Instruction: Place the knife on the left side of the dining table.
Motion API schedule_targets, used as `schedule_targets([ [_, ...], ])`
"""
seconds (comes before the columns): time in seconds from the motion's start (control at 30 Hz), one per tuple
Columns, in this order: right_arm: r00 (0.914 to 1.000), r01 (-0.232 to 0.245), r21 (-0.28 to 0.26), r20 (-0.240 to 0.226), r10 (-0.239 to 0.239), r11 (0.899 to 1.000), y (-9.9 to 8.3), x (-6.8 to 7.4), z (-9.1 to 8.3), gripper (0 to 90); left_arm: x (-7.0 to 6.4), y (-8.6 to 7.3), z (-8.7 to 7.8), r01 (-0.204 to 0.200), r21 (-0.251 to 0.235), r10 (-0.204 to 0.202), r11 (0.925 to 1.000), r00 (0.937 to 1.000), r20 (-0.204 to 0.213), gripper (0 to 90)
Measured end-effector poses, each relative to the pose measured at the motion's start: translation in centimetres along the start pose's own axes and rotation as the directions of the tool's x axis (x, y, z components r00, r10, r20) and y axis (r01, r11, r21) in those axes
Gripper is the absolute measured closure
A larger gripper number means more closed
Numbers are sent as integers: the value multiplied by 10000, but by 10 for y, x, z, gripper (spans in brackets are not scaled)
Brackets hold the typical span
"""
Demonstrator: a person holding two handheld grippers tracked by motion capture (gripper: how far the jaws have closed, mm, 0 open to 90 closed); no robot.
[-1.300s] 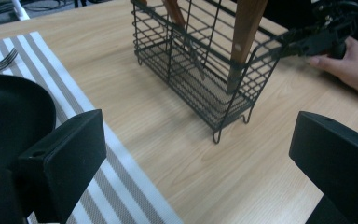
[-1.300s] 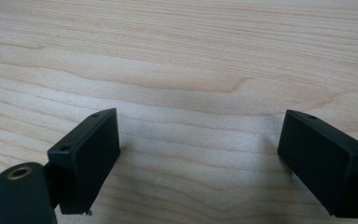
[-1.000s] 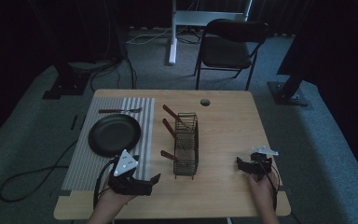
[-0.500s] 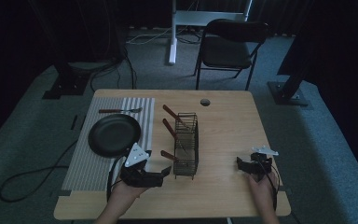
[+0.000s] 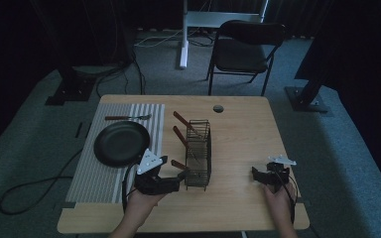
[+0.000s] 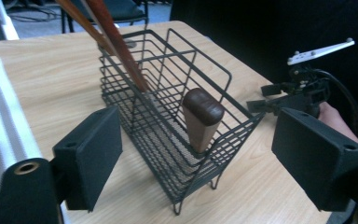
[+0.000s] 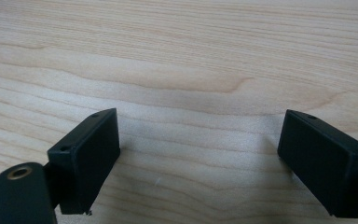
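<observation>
A dark wire basket (image 5: 198, 151) stands mid-table with three brown-handled utensils in it. Two long handles (image 6: 116, 42) lean out at its far end. A short brown handle (image 6: 200, 116) sticks up at its near end. My left gripper (image 5: 174, 169) is open at the basket's near left corner. In the left gripper view the short handle stands just ahead of my left gripper (image 6: 200, 154), framed by its wide-apart jaws and untouched. My right gripper (image 5: 261, 173) is open low over bare wood at the front right, and nothing lies within my right gripper (image 7: 198, 158).
A striped mat (image 5: 94, 178) covers the table's left side, with a black pan (image 5: 121, 144) and a brown-handled fork (image 5: 126, 117) on it. A cable hole (image 5: 218, 108) sits near the far edge. A chair (image 5: 243, 49) stands beyond the table.
My left gripper has moved right and forward from the mat's front edge up to the basket's near corner. The right gripper has stayed where it was.
</observation>
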State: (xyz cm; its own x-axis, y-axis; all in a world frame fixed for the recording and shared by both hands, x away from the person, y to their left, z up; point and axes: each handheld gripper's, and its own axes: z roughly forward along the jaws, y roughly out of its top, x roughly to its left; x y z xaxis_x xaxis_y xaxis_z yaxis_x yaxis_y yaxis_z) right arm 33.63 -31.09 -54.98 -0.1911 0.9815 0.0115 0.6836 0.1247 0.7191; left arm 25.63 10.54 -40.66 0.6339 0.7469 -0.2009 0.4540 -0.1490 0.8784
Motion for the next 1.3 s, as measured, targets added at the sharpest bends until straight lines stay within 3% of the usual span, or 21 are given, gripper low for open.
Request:
schedule_targets([
  [0.1,10000,3,-3,1,-3,10000,0,0,0,118,0,-1,1,99,-217,-96,9997,9998,146,375],
  [0.13,10000,3,-2,1,-3,10000,0,0,0,118,1,-2,3,198,-368,-189,9991,9995,244,375],
  [0.23,10000,9,-5,2,-9,10000,0,0,0,120,3,-3,5,287,-438,-272,9986,9990,351,508],
  [0.33,10000,10,-4,5,-10,10000,0,0,0,120,4,-4,6,341,-583,-319,9977,9988,380,564],
  [0.4,10000,6,-4,3,-6,10000,0,0,0,120,5,-6,6,303,-699,-281,9971,9991,314,683],
  [0.47,10000,8,-5,4,-8,10000,0,0,0,120,5,-6,6,288,-826,-269,9962,9994,240,737],
  [0.8,10000,8,-5,4,-8,10000,0,0,0,120,7,-2,10,436,-995,-407,9941,9987,314,754],
  [1.13,10000,9,-6,3,-9,10000,0,0,0,120,7,10,8,235,-1184,-192,9927,9991,373,758],
  [1.3,10000,6,-5,3,-6,10000,0,0,0,120,2,25,-10,-99,-1692,175,9855,9989,435,759],
])
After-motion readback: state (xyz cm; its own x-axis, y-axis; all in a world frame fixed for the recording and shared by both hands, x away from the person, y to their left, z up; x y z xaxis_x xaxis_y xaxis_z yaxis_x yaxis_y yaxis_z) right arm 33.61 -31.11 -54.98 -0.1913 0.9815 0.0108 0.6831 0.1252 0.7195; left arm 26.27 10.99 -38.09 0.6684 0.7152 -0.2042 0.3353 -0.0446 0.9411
